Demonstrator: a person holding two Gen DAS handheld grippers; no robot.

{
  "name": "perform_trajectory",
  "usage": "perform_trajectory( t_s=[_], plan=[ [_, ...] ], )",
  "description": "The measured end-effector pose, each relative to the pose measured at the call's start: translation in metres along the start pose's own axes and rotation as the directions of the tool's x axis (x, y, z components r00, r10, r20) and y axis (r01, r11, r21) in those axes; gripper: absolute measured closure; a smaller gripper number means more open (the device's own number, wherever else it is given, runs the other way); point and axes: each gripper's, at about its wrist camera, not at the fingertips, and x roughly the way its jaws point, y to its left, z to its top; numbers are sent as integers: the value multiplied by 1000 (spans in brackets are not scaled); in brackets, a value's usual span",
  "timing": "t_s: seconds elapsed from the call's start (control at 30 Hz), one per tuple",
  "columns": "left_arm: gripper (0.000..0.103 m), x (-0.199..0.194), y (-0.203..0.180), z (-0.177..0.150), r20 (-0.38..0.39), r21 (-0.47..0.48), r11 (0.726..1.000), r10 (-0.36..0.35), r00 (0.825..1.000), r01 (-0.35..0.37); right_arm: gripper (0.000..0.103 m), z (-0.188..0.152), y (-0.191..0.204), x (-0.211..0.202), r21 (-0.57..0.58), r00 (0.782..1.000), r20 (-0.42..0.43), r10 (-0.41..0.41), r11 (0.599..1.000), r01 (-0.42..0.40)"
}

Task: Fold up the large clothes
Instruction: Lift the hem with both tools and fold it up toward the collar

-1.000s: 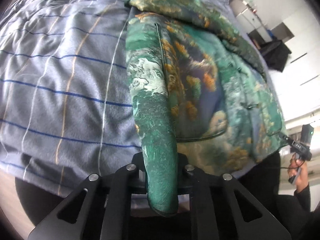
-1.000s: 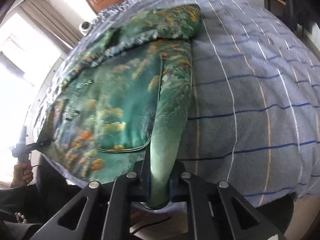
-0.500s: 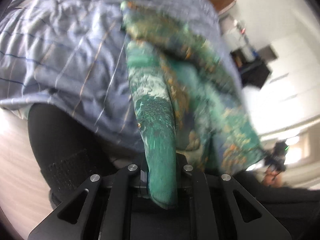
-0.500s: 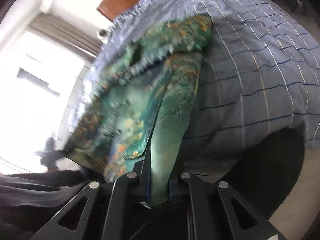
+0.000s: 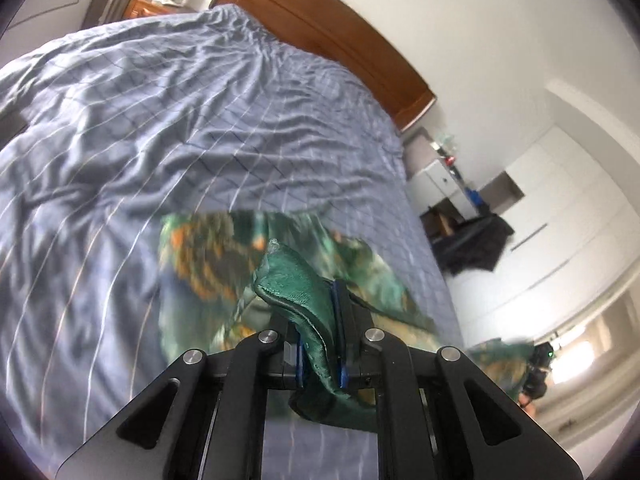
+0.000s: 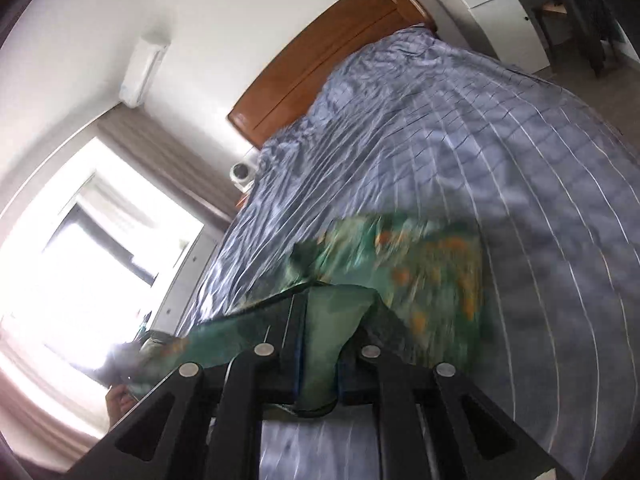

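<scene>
I see left gripper [image 5: 320, 344] clamped on green garment [image 5: 296, 284] | right gripper [image 6: 318, 354] clamped likewise | hem stretched crosswise between them, body trailing toward headboard [image 5: 340, 36]

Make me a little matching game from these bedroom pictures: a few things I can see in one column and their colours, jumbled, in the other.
Things
1. headboard
2. bedcover
3. garment clamped in the left gripper and the right gripper
4. air conditioner on the wall

Colours
A. green with orange patches
B. white
C. reddish-brown wood
D. grey-blue with thin light and dark stripes

Pairs: 1-C, 2-D, 3-A, 4-B
</scene>
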Motion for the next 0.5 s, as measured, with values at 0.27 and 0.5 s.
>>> perform_trajectory(
  t_s=[0.27, 0.5],
  plan=[
    [92, 101, 19, 22, -89, 30, 986, 166, 982, -163, 91, 35, -53, 101, 80, 991, -68, -115, 990, 121],
    [90, 147, 41, 11, -141, 54, 965, 260, 955, -255, 91, 25, -91, 138, 176, 985, -109, -130, 973, 148]
  ],
)
